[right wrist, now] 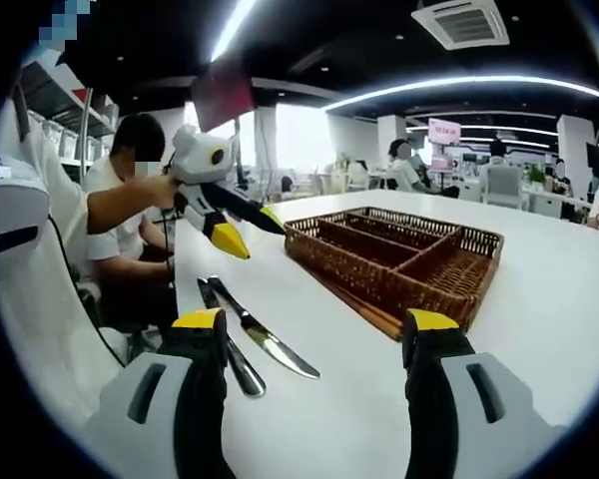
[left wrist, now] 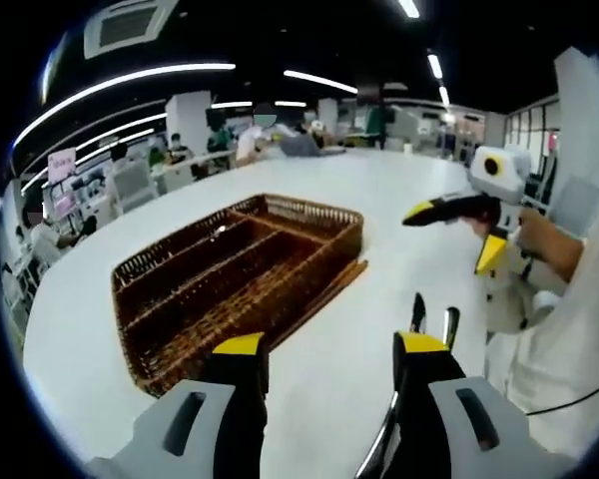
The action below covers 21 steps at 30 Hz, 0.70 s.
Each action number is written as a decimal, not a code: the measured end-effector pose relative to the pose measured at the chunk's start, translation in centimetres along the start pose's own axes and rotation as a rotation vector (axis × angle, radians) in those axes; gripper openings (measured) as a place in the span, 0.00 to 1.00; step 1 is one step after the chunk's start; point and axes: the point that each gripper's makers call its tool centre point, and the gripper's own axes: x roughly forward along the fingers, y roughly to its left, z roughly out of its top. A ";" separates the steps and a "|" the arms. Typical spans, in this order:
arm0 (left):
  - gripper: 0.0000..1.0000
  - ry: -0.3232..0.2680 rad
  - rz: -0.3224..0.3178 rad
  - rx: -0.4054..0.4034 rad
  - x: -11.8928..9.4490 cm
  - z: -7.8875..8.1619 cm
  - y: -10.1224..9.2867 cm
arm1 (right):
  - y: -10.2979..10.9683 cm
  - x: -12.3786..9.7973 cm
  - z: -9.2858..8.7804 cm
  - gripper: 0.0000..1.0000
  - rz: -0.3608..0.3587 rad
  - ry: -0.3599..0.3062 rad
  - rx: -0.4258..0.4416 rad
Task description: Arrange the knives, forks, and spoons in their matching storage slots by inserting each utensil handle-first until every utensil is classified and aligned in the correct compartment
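Jaws of both the left gripper [left wrist: 329, 351] and the right gripper [right wrist: 314, 327] stand spread, holding nothing. Wicker tray [right wrist: 449, 261] rests on the white desk [right wrist: 549, 329], its compartments bare; two knives [right wrist: 252, 334] lie on the desk beside it.

Your 2 tools match: the left tool [left wrist: 331, 361] and right tool [right wrist: 317, 337] have grey bodies, black jaws and yellow tips. You wear white sleeves.
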 end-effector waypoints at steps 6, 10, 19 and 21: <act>0.49 0.012 -0.006 -0.003 0.1 -0.9 -0.5 | 0.5 0.3 -0.2 0.74 0.015 0.010 -0.005; 0.49 0.008 -0.006 -0.018 0.1 -1.3 -0.6 | 0.5 0.4 -0.4 0.74 0.018 0.020 -0.007; 0.47 0.038 -0.012 -0.015 -0.4 -3.0 -1.7 | 1.2 0.7 -1.1 0.67 0.050 0.046 -0.005; 0.47 0.043 -0.015 -0.012 -0.5 -3.3 -2.0 | 1.4 0.8 -1.2 0.67 0.056 0.051 -0.005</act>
